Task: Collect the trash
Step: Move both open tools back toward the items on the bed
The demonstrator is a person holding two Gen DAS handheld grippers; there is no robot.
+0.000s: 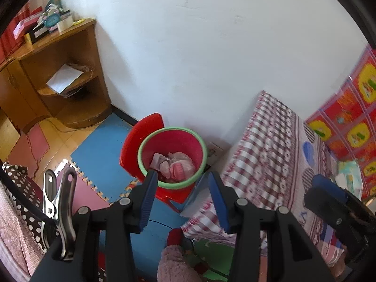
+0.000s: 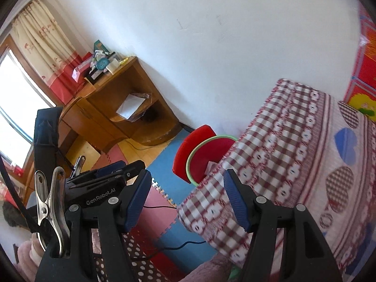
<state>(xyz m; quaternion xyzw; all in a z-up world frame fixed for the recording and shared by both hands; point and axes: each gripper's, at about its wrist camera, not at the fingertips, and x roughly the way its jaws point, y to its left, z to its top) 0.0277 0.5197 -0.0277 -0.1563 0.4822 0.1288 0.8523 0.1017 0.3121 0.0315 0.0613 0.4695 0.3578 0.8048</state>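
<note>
A red bin [image 1: 174, 141] with a green rim stands on a red plastic stool [image 1: 141, 131] against the white wall. Crumpled pink and white trash [image 1: 175, 164] lies inside it. My left gripper [image 1: 182, 174] hangs above the bin's near rim, open, with nothing between its blue pads. In the right wrist view the bin [image 2: 206, 155] is half hidden behind the bed corner. My right gripper [image 2: 187, 172] stands open and empty above that corner. Each gripper shows in the other's view: the right gripper [image 1: 325, 185] over the bed, the left gripper [image 2: 110, 170] at the left.
A bed with a red checked cover [image 1: 270, 155] fills the right side. A wooden corner shelf [image 1: 61, 70] with papers and boxes stands at the left wall. Foam mats [image 1: 103, 145] cover the floor, crossed by a black cable [image 2: 164, 249]. A tissue pack [image 1: 350, 174] lies on the bed.
</note>
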